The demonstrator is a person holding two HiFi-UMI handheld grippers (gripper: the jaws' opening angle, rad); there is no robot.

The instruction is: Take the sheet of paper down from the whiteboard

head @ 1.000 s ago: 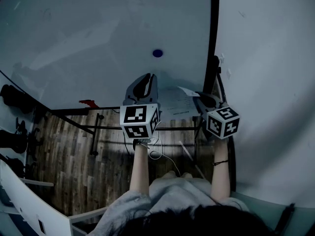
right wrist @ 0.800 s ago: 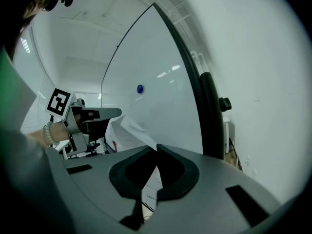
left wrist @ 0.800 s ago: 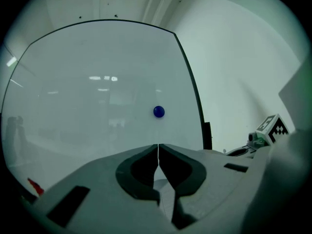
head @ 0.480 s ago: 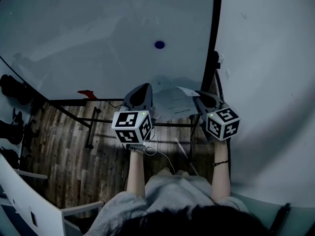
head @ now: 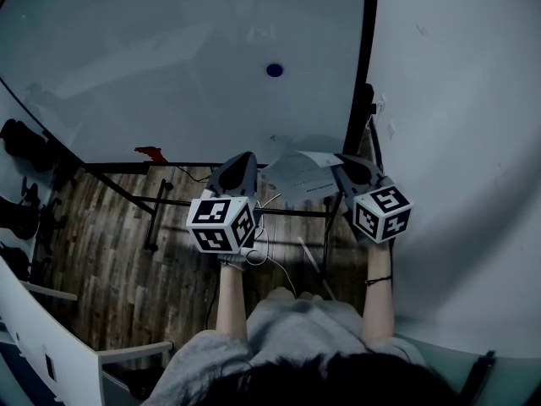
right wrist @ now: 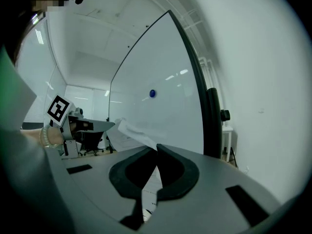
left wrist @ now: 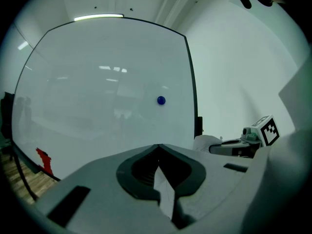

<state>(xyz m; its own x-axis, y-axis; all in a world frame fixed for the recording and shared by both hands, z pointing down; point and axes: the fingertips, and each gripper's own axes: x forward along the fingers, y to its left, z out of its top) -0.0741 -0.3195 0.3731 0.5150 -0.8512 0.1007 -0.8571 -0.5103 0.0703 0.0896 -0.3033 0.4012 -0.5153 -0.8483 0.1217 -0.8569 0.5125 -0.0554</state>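
Note:
The sheet of paper (head: 297, 174) hangs off the whiteboard (head: 169, 66), stretched between my two grippers below the blue magnet (head: 274, 70). My left gripper (head: 243, 157) is shut on the sheet's left edge; in the left gripper view a white sliver of paper (left wrist: 164, 191) sits between the closed jaws of the left gripper (left wrist: 157, 148). My right gripper (head: 340, 162) is shut on the right edge. In the right gripper view the paper (right wrist: 132, 130) runs from the closed jaws of the right gripper (right wrist: 157, 148) toward the other gripper.
The board's black frame (head: 365, 57) runs down its right side beside a white wall (head: 456, 125). A red object (head: 150, 153) sits at the board's lower left. The stand's black legs (head: 161, 214) cross the wooden floor (head: 110, 260). Dark office chairs (head: 21, 150) stand at the left.
My left gripper has come down and to the left in the head view, away from the board, with the paper's edge in it. The right gripper has shifted only slightly.

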